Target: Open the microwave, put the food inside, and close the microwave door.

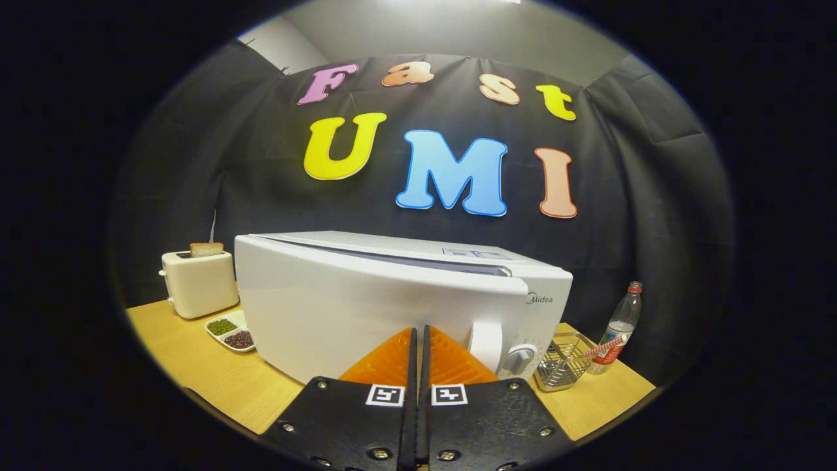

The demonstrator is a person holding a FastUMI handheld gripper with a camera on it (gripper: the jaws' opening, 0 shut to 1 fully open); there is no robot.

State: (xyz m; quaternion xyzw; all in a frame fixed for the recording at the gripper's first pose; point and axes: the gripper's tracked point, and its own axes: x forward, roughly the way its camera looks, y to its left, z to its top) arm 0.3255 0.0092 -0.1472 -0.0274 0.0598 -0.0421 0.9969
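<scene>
Gripper [418, 343]: fingers pressed together, only a thin seam between them, nothing held. Tips point at the lower front of the microwave, close to it; contact cannot be told.

Microwave [392, 294]: white, on the table [216, 373], just ahead of the fingers. Its door [340, 307] looks closed or nearly so; a dark line runs along its top edge, and whether that is a gap or only the seam is unclear. Handle [486, 343]: a pale upright tab just to the right of the fingertips, at the door's right edge. Dial [520, 358]: below and right of the handle.

Food: candidate items lie left of the microwave, a divided dish [230, 330] of green and dark beans near its front corner, and a toaster [198, 282] beyond it with a slice of bread [206, 249] standing in the slot. Which one counts as the food cannot be settled from this.

Basket [563, 361]: wire, right of the microwave, with a bottle [618, 330] just behind it.

Step in hand, as judged: opening the door, not yet done. Handling notes: spread the fingers first, shift right so the handle sits between them, close on it squarely, then pull along the door's arc, not straight back. A hinge at the left is likely. Keep clear of the dial. A light oven may slide on the table if jerked; draw steadily.
</scene>
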